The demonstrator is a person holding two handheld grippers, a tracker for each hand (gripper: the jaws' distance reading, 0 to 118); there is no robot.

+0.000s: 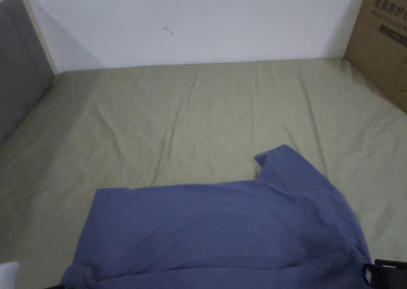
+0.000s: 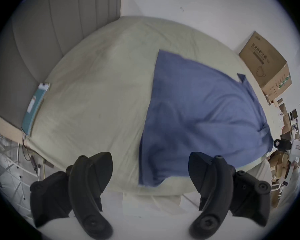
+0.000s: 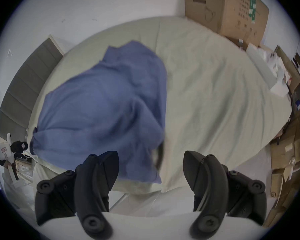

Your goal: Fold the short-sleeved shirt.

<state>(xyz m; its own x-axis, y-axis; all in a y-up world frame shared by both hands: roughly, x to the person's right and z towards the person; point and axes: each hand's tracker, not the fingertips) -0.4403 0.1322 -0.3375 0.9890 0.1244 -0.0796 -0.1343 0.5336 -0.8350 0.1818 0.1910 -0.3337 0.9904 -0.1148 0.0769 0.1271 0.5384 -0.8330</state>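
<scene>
A blue short-sleeved shirt [image 1: 222,230] lies spread on the pale green bed sheet [image 1: 179,115], close to the near edge, with one sleeve [image 1: 286,162] pointing toward the wall. My left gripper [image 2: 150,167] hovers open just off the bed's near edge, beside the shirt's [image 2: 197,113] hem end. My right gripper [image 3: 151,165] is open too, and the shirt [image 3: 102,108] lies just beyond its jaws, bunched at the shoulder end. Part of the right gripper [image 1: 383,273] shows dark at the shirt's lower right corner. Nothing sits between either pair of jaws.
A large cardboard box [image 1: 381,39] stands on the bed's right side against the white wall. A grey padded headboard [image 1: 20,63] lines the left. A teal flat box [image 2: 35,107] lies by the headboard. Stacked cardboard [image 3: 287,157] clutters the floor at right.
</scene>
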